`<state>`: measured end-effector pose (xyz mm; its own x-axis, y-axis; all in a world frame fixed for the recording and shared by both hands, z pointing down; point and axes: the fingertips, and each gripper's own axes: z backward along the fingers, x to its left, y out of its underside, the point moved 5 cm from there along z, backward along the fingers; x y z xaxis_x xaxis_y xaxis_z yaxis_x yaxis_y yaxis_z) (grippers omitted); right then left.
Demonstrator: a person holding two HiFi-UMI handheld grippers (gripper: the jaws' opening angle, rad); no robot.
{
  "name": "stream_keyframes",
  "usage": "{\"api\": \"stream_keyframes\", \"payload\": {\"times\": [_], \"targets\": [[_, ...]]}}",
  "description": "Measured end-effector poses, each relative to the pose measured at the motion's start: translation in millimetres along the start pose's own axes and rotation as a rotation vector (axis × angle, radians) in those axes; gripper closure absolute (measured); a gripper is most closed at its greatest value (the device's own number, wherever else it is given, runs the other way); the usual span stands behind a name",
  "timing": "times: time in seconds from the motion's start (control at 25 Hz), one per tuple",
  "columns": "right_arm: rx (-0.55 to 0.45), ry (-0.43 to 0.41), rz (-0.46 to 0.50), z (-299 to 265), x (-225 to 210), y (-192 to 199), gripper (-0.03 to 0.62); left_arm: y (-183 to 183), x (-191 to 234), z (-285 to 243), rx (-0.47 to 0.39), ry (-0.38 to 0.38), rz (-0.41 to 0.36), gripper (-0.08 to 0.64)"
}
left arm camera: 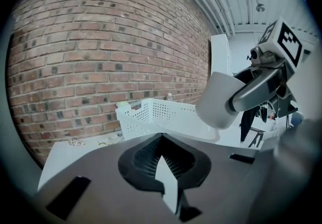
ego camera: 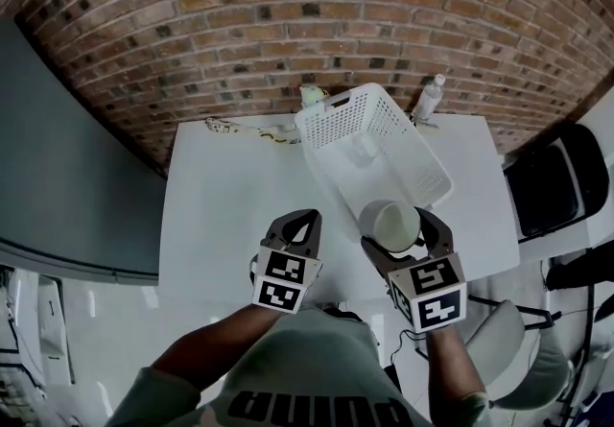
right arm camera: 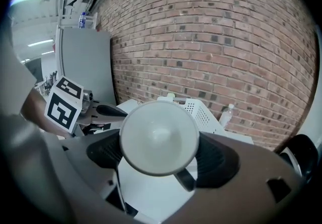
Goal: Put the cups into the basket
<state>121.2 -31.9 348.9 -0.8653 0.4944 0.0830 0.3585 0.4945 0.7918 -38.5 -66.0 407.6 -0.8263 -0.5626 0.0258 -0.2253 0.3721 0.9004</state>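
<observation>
Head view is looking down at a person holding two claws over a white desk (ego camera: 221, 214). The left claw (ego camera: 298, 218) is pointing out over the desk, near the person and to the left of the white basket (ego camera: 331, 120). Its jaws are pressed together at the tips and are pinching nothing. The right claw (ego camera: 398, 228) is pinching a pale cup (ego camera: 395, 222) from both sides. The cup is being held up in the air, right at the near end of the basket and not inside it. In the right gripper view a dark handle is sticking down from the cup.

The basket is standing slanted on the desk, with little holes all over its walls. Something pale is lying inside it, too faint to tell what. Beyond the far right of the basket a clear bottle (ego camera: 429, 97) is standing upright. To the right of the basket, off the desk, a black chair (ego camera: 554, 187) is standing. Behind the basket a brick wall (ego camera: 288, 12) is filling the back.
</observation>
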Motion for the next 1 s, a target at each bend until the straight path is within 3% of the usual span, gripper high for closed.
{"api": "stream_keyframes", "payload": {"times": [0.52,1.0], "targets": [[0.056,-0.095,0.084,-70,-44,-33,0.187,-15,36,-31,0.006,-0.098,0.06,0.557],[0.188,-0.246,0.233,-148,-66,-20,0.187,-10,57,-68,0.064,-0.167,0.116,0.557]]}}
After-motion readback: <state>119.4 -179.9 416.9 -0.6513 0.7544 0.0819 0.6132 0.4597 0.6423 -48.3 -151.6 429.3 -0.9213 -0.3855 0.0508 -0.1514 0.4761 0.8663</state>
